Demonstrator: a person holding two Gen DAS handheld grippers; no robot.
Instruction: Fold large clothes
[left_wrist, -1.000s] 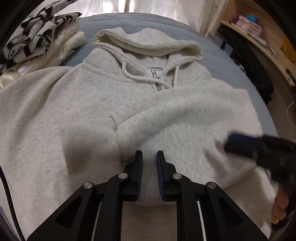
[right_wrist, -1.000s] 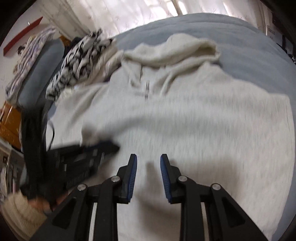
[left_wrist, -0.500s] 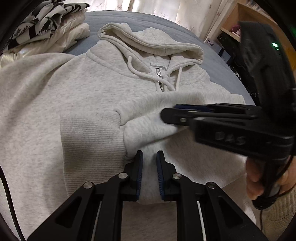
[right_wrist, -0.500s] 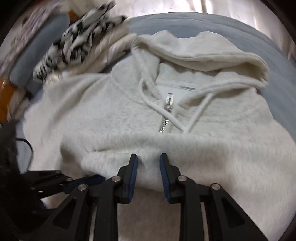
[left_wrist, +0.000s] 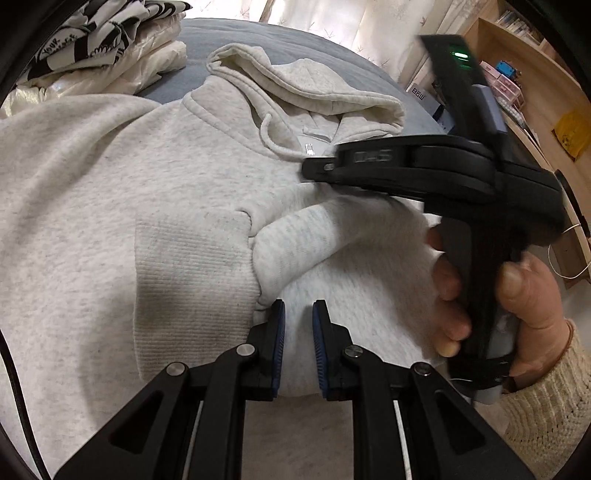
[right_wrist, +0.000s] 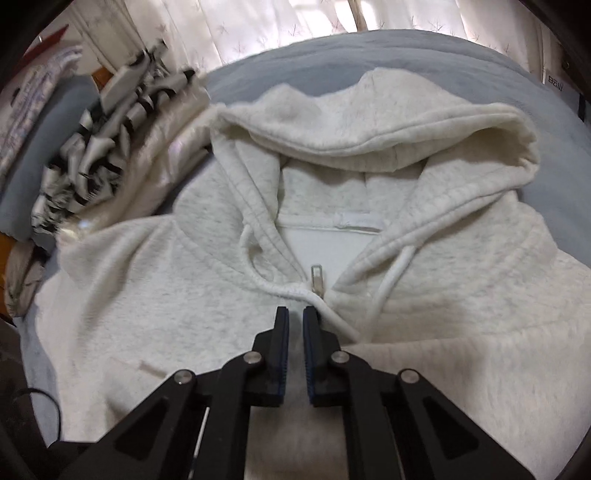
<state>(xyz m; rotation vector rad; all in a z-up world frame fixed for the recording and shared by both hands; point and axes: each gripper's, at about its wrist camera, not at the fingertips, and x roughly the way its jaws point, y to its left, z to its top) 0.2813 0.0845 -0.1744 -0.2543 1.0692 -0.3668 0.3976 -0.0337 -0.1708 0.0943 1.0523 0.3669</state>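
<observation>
A light grey zip hoodie (left_wrist: 110, 192) lies front up on a blue-grey bed, hood (right_wrist: 369, 122) away from me. One sleeve is folded across the chest, its ribbed cuff (left_wrist: 192, 269) near the middle. My left gripper (left_wrist: 298, 314) hangs over the folded sleeve just right of the cuff, jaws a narrow gap apart with nothing between them. My right gripper (right_wrist: 295, 314) hovers just below the zip pull (right_wrist: 317, 277) and drawstrings, jaws almost together, empty. It also shows in the left wrist view (left_wrist: 314, 170), reaching across the chest.
A pile of folded clothes with a black-and-white patterned piece (right_wrist: 92, 155) lies at the hoodie's left shoulder. The blue-grey bed cover (right_wrist: 406, 51) runs behind the hood. Wooden shelves (left_wrist: 535, 74) stand to the right of the bed.
My right gripper has moved up the hoodie from its lower part to the zip pull, and its jaws have narrowed. My left gripper has shifted slightly closer over the sleeve, gap unchanged.
</observation>
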